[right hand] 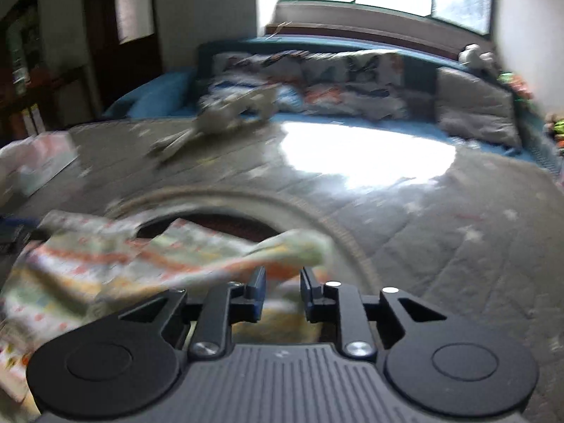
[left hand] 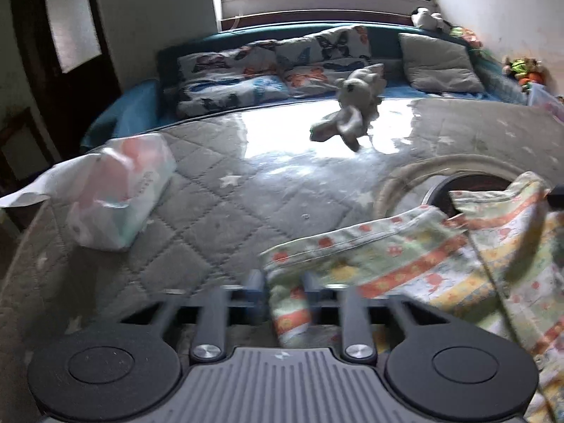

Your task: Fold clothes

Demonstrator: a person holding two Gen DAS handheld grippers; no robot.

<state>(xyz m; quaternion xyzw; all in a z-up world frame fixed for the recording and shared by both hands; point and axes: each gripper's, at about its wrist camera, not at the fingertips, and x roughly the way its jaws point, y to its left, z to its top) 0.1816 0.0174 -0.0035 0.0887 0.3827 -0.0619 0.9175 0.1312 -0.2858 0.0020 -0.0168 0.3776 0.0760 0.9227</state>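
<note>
So, big grey quilted bedspread with white stars (left hand: 218, 211) under everything, round dark-centred basket (left hand: 469, 185) sitting on it. Draped over basket's near rim: thin cotton garment, pale green and yellow with orange cartoon bands (left hand: 405, 264). Looks featherlight, floppy, zero stiffness, will sag and bunch, so best pinched at hem corners. Left gripper (left hand: 283, 283) clenched on its near-left edge. Right gripper (right hand: 282, 282) slightly parted, fabric tip between jaws, real grip? can't tell, too blurry.

Layout on the bed (left hand: 218, 211)

We find the garment (left hand: 405, 268) front right over the round basket (left hand: 398, 179); packet (left hand: 120, 194) left; plush toy (left hand: 352, 105) centre, pillows (left hand: 268, 70) behind it.
</note>
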